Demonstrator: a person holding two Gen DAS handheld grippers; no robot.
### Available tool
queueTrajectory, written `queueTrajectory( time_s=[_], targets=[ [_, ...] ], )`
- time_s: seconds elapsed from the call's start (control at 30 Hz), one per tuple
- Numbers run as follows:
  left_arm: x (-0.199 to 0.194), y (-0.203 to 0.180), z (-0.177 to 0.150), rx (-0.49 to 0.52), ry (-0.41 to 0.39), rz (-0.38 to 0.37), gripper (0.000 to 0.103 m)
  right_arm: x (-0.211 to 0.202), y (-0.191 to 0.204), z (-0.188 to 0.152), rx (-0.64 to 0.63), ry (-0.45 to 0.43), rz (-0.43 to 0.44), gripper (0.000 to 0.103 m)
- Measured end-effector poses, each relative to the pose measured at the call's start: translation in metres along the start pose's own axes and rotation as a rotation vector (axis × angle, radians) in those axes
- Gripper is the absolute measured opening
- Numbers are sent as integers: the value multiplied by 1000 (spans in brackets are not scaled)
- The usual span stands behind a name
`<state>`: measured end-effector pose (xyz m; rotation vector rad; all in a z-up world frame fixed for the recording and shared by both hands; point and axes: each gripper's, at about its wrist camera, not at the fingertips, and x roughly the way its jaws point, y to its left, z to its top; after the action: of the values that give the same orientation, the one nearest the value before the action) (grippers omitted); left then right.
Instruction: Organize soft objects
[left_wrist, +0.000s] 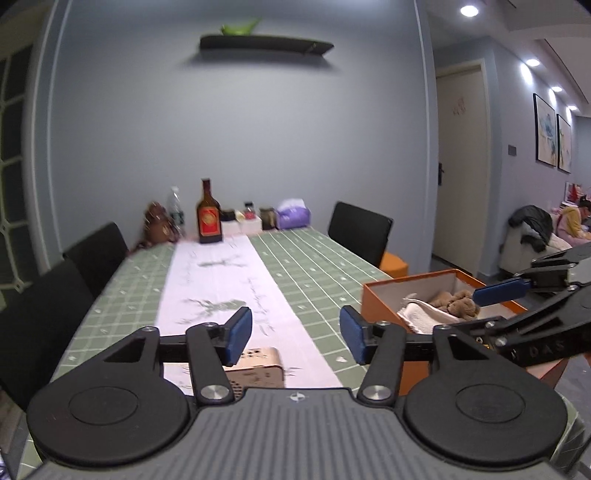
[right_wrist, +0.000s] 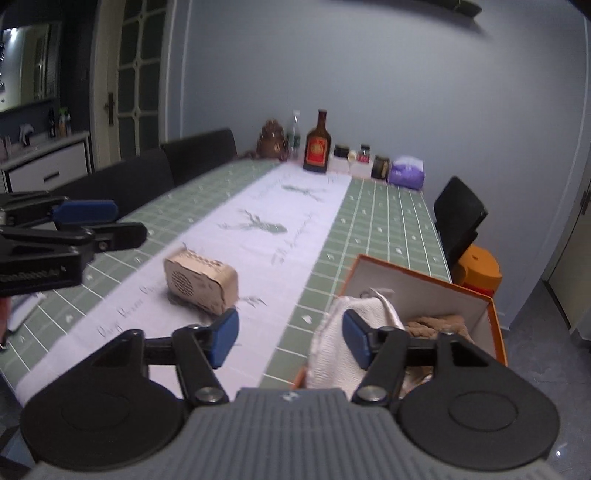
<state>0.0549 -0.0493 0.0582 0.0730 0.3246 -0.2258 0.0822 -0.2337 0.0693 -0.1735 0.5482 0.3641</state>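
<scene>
An orange box (left_wrist: 384, 299) (right_wrist: 496, 325) stands at the table's right edge. A white towel (left_wrist: 421, 314) (right_wrist: 332, 343) lies in it and hangs over its near wall. A brown plush toy (left_wrist: 458, 302) (right_wrist: 436, 325) lies in the box beside the towel. My left gripper (left_wrist: 295, 332) is open and empty above the white table runner. My right gripper (right_wrist: 290, 339) is open and empty, its right finger in front of the towel; it also shows in the left wrist view (left_wrist: 502, 288) above the box. A beige speaker-like block (right_wrist: 199, 282) (left_wrist: 258, 363) lies on the runner.
A green checked table (left_wrist: 314, 266) carries a brown bottle (left_wrist: 209, 212), a water bottle, jars, a purple tissue pack (left_wrist: 293, 214) and a brown bag at its far end. Black chairs (left_wrist: 360, 230) stand on both sides. An orange stool (right_wrist: 480, 271) stands right of the table.
</scene>
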Motion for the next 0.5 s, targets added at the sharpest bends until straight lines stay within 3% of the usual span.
queueTrajectory(
  time_s=[0.13,0.27,0.5],
  targets=[
    [-16,4,-12,7,-65,39,67,-17,29,-13,33,-106,-42,81],
    [-28,11,-27,-1,-105,61,87,-26,51,-34,95,-186,-110,86],
    [-37,9,-59,30,-80,141,95,-26,77,-75,224,-211,-202,90]
  ],
)
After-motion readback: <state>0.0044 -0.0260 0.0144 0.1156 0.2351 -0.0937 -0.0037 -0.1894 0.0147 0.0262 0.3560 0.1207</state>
